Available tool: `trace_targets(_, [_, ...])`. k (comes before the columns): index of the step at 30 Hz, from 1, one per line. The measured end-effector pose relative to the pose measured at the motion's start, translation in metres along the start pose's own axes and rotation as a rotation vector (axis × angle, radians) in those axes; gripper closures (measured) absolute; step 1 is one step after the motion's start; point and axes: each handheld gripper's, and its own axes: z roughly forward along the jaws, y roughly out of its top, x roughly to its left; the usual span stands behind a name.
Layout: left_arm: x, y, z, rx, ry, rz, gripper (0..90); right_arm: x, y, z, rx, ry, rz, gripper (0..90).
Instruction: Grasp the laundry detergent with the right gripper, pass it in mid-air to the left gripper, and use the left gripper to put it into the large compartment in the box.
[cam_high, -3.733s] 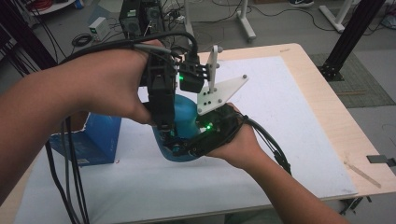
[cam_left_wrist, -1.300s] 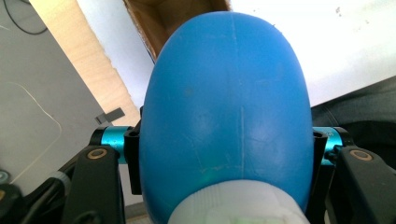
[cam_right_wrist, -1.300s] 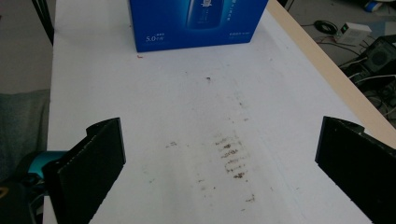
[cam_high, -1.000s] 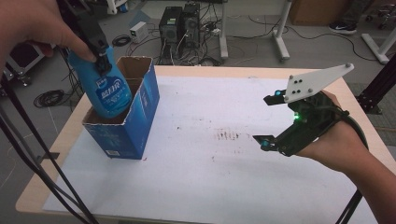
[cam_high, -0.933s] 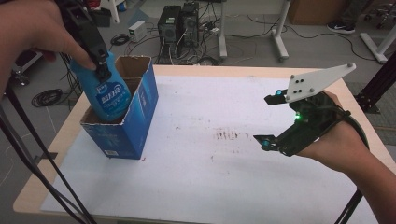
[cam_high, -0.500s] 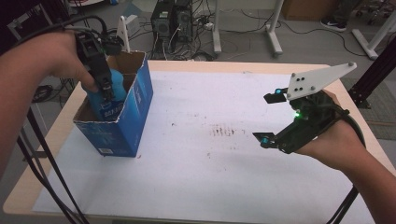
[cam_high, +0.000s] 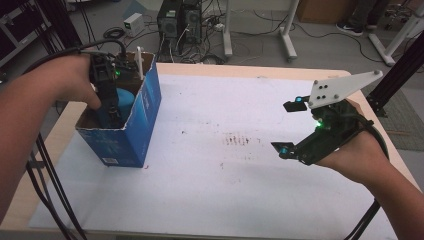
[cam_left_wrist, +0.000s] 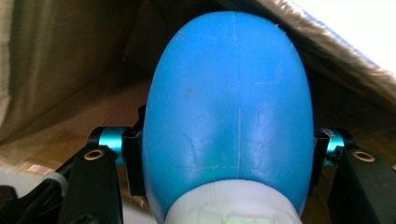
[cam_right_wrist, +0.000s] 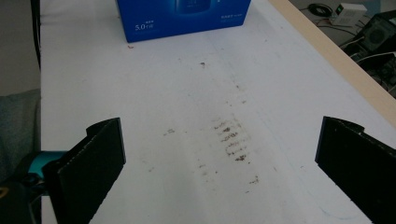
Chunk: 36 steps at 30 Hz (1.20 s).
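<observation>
Here, one blue bottle (cam_high: 121, 101) sits deep inside one open blue cardboard box (cam_high: 136, 131), the lone box standing at the left end of the white-covered table (cam_high: 215, 190). The left gripper (cam_high: 113, 112), reaching down into that box from above, is clamped on the bottle; in the left gripper view its two black jaws press against either flank of the bottle's (cam_left_wrist: 227, 114) rounded blue body, with brown cardboard walls rising around it. The jaws have just been opening by a hair, the bottle between them and the pads touching it. Well to the right of the box, over bare white sheet, the right gripper (cam_high: 290, 127) hangs with its jaws spread wide and nothing between them; in the right gripper view the two black pads frame a patch of dark smudges (cam_right_wrist: 229, 140), with the box (cam_right_wrist: 184, 16) far ahead. Count: two grippers, one bottle, one box. A second earlier the bottle was held up above the box's rim with its label showing; it is now sunk low inside, the left hand dropped with it. The right gripper is where it was.
</observation>
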Motion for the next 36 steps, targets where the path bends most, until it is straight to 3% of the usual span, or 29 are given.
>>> trace_targets(3, [0.002, -0.001, 0.006, 0.003, -0.019, -0.007, 37.6, 0.0, 0.0, 0.0, 0.001, 0.0, 0.0, 0.7])
trace_targets(4, [0.005, -0.003, 0.008, -0.029, -0.034, -0.017, 37.6, 0.001, 0.001, 0.0, -0.001, 0.0, -0.001, 0.7])
trace_targets(7, [0.009, -0.005, 0.008, -0.033, -0.057, -0.028, 37.6, 0.002, 0.001, 0.001, 0.004, 0.0, -0.006, 0.7])
trace_targets(12, [0.01, -0.006, 0.006, -0.046, -0.071, -0.053, 36.4, 0.002, 0.001, 0.0, 0.003, -0.003, -0.003, 0.7])
trace_targets(15, [0.01, -0.005, 0.002, -0.048, -0.065, -0.051, 31.9, 0.002, 0.001, 0.0, -0.001, -0.007, -0.003, 0.7])
trace_targets(17, [0.01, -0.005, 0.001, -0.053, -0.055, -0.058, 23.6, 0.002, 0.001, 0.0, -0.002, -0.008, -0.005, 0.7])
trace_targets(23, [0.013, -0.007, -0.01, -0.066, -0.052, -0.096, 21.4, 0.002, 0.002, 0.0, -0.003, -0.002, -0.003, 0.7])
trace_targets(29, [0.01, -0.009, -0.022, -0.07, -0.044, -0.084, 20.0, 0.001, 0.001, -0.003, -0.003, -0.001, -0.002, 0.7])
trace_targets(36, [0.0, -0.011, -0.047, -0.084, -0.016, -0.066, 15.3, -0.004, 0.002, -0.006, 0.013, 0.007, 0.002, 0.7])
